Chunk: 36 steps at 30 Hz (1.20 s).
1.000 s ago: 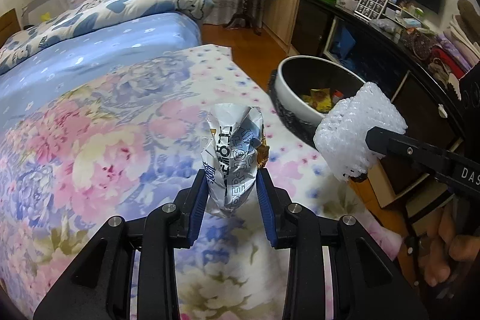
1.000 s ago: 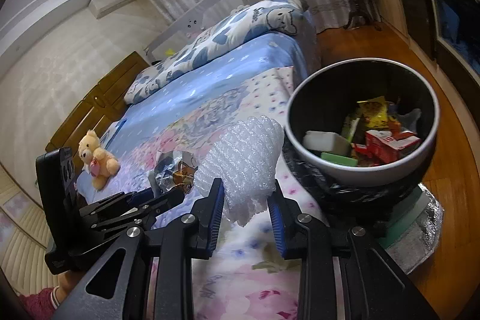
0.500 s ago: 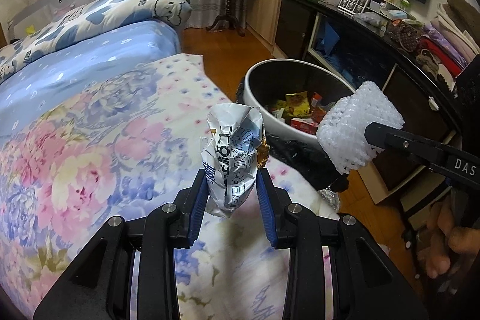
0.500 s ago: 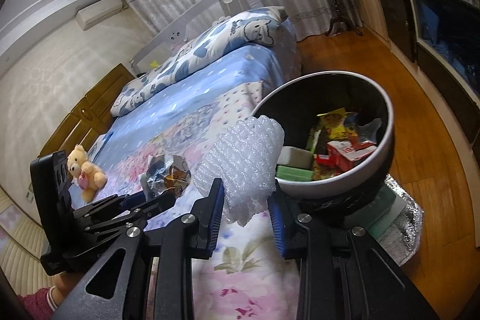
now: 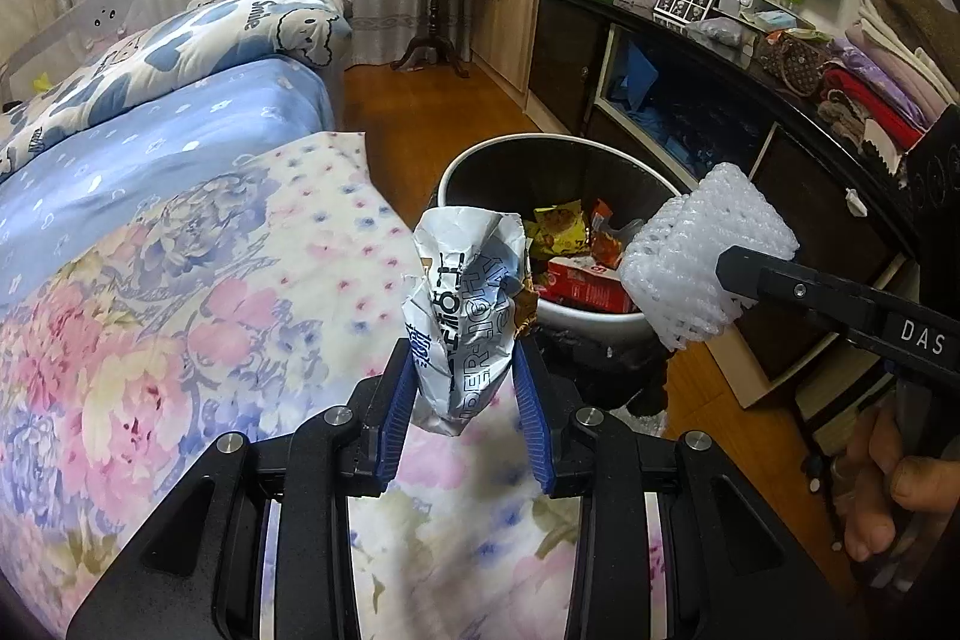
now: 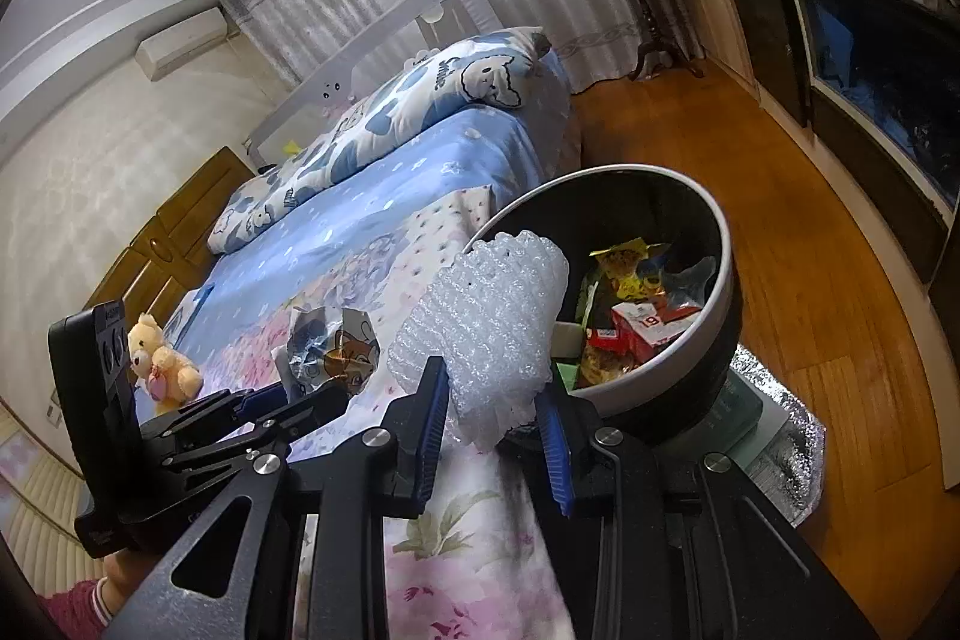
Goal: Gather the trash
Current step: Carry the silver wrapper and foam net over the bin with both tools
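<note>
My left gripper is shut on a crumpled silver-and-white snack wrapper, held upright above the floral bedspread. My right gripper is shut on a wad of white bubble wrap, which in the left wrist view hangs as bubble wrap over the near rim of the trash bin. The round white-rimmed trash bin stands on the floor beside the bed and holds several colourful wrappers and a red box. In the right wrist view the left gripper with the wrapper sits left of the bubble wrap.
A blue sheet and cat-print pillow lie farther up the bed. A dark cabinet with boxes and clutter lines the right wall, wooden floor between. A teddy bear sits on the bed. A silver mat lies under the bin.
Both grippers have travelled toward the bin with their loads held; the bin has come nearer and more centred, its contents showing more. Neither grip has altered.
</note>
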Each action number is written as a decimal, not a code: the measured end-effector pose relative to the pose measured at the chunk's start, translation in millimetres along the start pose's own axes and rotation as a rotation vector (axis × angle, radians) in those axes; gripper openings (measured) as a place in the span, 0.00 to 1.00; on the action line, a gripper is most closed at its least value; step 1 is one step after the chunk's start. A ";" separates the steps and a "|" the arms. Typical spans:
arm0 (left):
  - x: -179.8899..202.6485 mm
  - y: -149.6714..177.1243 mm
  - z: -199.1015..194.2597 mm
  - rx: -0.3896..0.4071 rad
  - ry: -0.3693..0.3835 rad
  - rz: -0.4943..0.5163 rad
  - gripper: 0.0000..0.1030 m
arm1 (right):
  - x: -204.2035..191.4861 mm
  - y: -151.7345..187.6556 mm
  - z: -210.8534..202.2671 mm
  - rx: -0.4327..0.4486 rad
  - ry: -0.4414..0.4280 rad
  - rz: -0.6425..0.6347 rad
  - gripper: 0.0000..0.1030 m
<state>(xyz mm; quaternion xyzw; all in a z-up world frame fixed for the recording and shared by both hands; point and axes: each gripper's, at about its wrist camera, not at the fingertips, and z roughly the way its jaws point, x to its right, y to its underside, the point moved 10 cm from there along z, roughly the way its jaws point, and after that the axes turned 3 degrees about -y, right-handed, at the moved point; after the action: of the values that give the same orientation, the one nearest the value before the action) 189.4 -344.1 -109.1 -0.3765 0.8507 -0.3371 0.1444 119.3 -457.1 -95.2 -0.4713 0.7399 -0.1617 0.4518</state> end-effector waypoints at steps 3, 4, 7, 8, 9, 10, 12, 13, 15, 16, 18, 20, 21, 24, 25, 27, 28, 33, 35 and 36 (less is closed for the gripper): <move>3.9 -5.3 1.6 0.004 0.000 0.007 0.30 | 2.7 -1.7 -1.4 0.003 0.005 0.001 0.29; 5.4 -7.6 2.2 0.006 0.001 0.009 0.30 | 3.8 -2.9 -1.8 0.004 0.007 0.002 0.29; 9.2 -13.0 4.9 0.008 0.002 0.014 0.30 | 7.0 -5.9 -3.6 0.010 0.013 0.005 0.29; 9.8 -14.2 6.0 0.008 0.003 0.015 0.30 | 7.9 -6.4 -4.0 0.011 0.015 0.005 0.29; 10.8 -15.5 6.9 0.009 0.004 0.016 0.30 | 9.5 -7.7 -4.1 0.011 0.019 0.006 0.29; 12.1 -16.8 8.1 0.009 0.006 0.017 0.30 | 11.8 -9.4 -3.3 0.011 0.022 0.007 0.29; 14.4 -18.8 10.2 0.008 0.008 0.019 0.30 | 15.5 -11.8 -2.1 0.010 0.028 0.012 0.29; 15.5 -19.5 10.8 0.008 0.009 0.020 0.30 | 16.7 -11.0 -2.7 0.011 0.030 0.014 0.29; 17.1 -21.4 12.4 0.008 0.011 0.022 0.30 | 19.5 -13.1 -2.6 0.011 0.034 0.017 0.29; 18.0 -22.2 13.4 0.007 0.013 0.023 0.30 | 19.8 -14.7 -2.0 0.011 0.036 0.019 0.29; 18.8 -23.7 15.5 0.006 0.014 0.023 0.30 | 19.7 -16.0 -2.3 0.013 0.040 0.018 0.29; 19.5 -25.1 17.8 0.002 0.016 0.024 0.30 | 19.8 -18.8 -2.7 0.015 0.042 0.019 0.29; 20.0 -25.5 18.7 0.001 0.017 0.024 0.30 | 20.3 -20.1 -2.2 0.016 0.042 0.019 0.29; 21.5 -27.3 20.8 -0.001 0.018 0.025 0.30 | 21.9 -23.1 -1.2 0.018 0.046 0.022 0.29; 22.1 -28.0 21.8 -0.002 0.019 0.025 0.30 | 22.3 -24.0 -0.7 0.018 0.045 0.023 0.29; 23.2 -29.3 23.0 -0.003 0.019 0.027 0.30 | 22.6 -23.9 -0.3 0.018 0.049 0.021 0.29; 24.0 -30.3 24.1 -0.003 0.019 0.029 0.30 | 22.6 -24.1 -0.5 0.017 0.050 0.022 0.29; 28.0 -35.8 29.3 -0.006 0.020 0.033 0.30 | 26.5 -27.3 1.3 0.010 0.059 0.028 0.29; 30.0 -38.0 31.8 -0.007 0.020 0.036 0.30 | 28.5 -28.7 1.5 0.007 0.062 0.031 0.29; 30.8 -38.9 32.9 -0.008 0.020 0.037 0.30 | 29.4 -29.6 1.5 0.007 0.064 0.032 0.29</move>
<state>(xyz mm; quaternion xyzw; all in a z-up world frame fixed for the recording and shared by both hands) 206.2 -401.2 -106.3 -0.3577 0.8604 -0.3347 0.1407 132.6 -496.5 -91.5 -0.4524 0.7608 -0.1720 0.4323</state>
